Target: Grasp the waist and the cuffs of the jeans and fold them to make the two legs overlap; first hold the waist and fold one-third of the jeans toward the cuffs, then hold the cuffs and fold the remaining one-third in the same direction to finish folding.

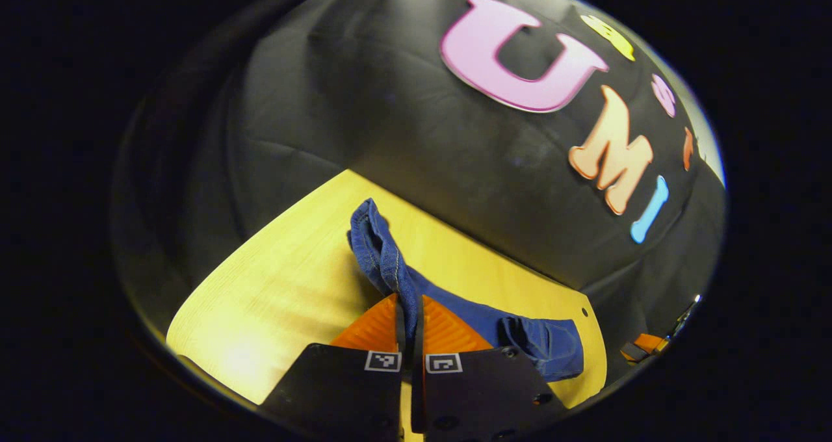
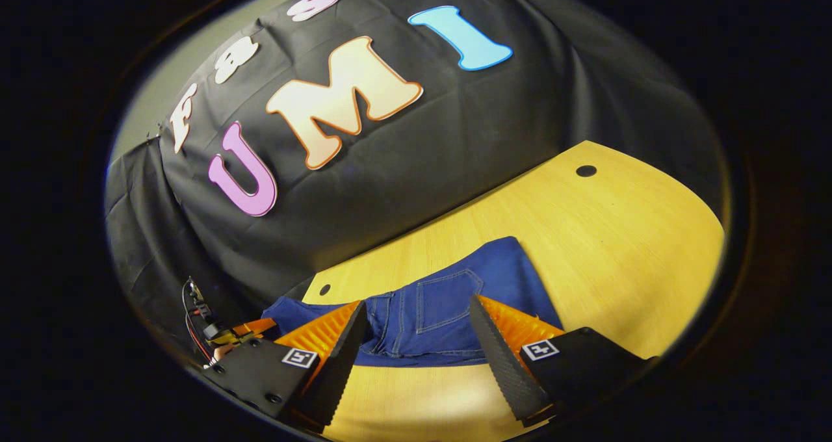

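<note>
On the yellow wooden table [image 2: 624,234], set against the black cloth wall [image 2: 416,162]: one pair of blue jeans [image 2: 448,305], lying with the seat side up (a back pocket with pale stitching faces the camera in the right gripper view), its far edge just short of the wall's foot

Left gripper [image 1: 409,318]: orange ribbed fingers [image 1: 374,328] on black bodies bearing square markers; jaws pressed together on a cuff end of the jeans [image 1: 390,260], both fingers against the denim. Pinched cloth stands up from between the fingers in a bunched fold, lifted off the table [image 1: 273,299]; the rest of the leg trails down to the table on the side away from the fold and ends in a crumpled heap near the table's edge

Right gripper [image 2: 419,315]: same make, fingers [image 2: 500,357] with dark ridged pads; jaws spread wide, one finger to either side of the waist end of the jeans, the near edge of the denim lying between them. Whether the fingertips touch the cloth cannot be told

Table fittings: one round dark hole [image 2: 585,170] in the top beyond the jeans, a second smaller one [image 2: 324,289] near the wall's foot, just beside the jeans
</note>
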